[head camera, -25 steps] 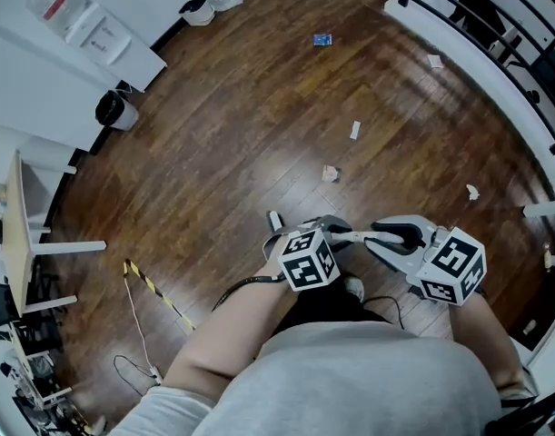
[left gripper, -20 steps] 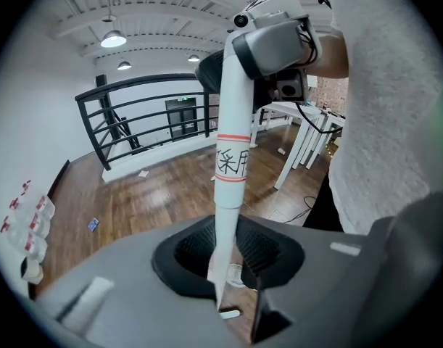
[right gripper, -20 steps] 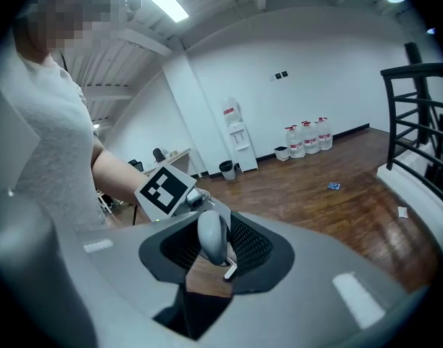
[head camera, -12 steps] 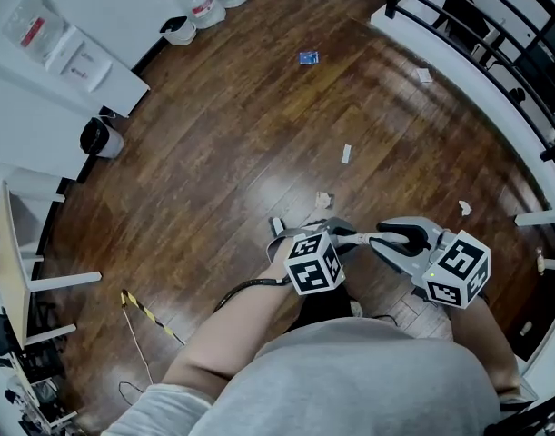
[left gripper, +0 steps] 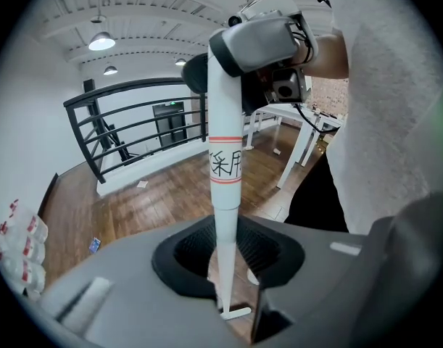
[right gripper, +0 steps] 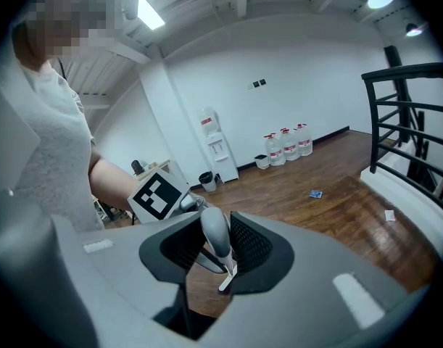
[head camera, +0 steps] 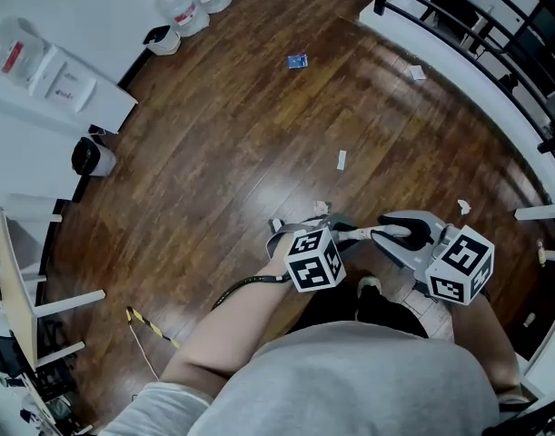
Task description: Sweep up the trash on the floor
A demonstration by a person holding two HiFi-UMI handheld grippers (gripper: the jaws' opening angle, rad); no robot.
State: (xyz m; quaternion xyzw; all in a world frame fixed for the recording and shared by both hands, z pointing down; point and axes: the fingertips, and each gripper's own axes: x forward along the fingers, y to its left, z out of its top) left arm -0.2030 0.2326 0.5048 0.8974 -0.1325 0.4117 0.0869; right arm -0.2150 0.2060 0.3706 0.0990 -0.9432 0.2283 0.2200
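Left gripper point(left gripper: 227, 270) jaws clamped on white pole point(left gripper: 225, 158), right gripper point(right gripper: 217, 256) jaws closed tight round that pole's grey end; pole spans from one gripper to the other, in front of the person's torso. Wood floor point(head camera: 232, 143) ahead, black railing point(head camera: 495, 25) far right, water bottles point(head camera: 191, 3) and black bin point(head camera: 88, 156) by the wall. Trash on floor: paper scrap point(head camera: 321, 208) just beyond left gripper, white strip point(head camera: 341, 159) further out, blue wrapper point(head camera: 297, 61) well away, small scrap point(head camera: 463, 207) near right gripper

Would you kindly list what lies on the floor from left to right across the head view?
Black bin → blue packet → white paper strip → small white scrap.
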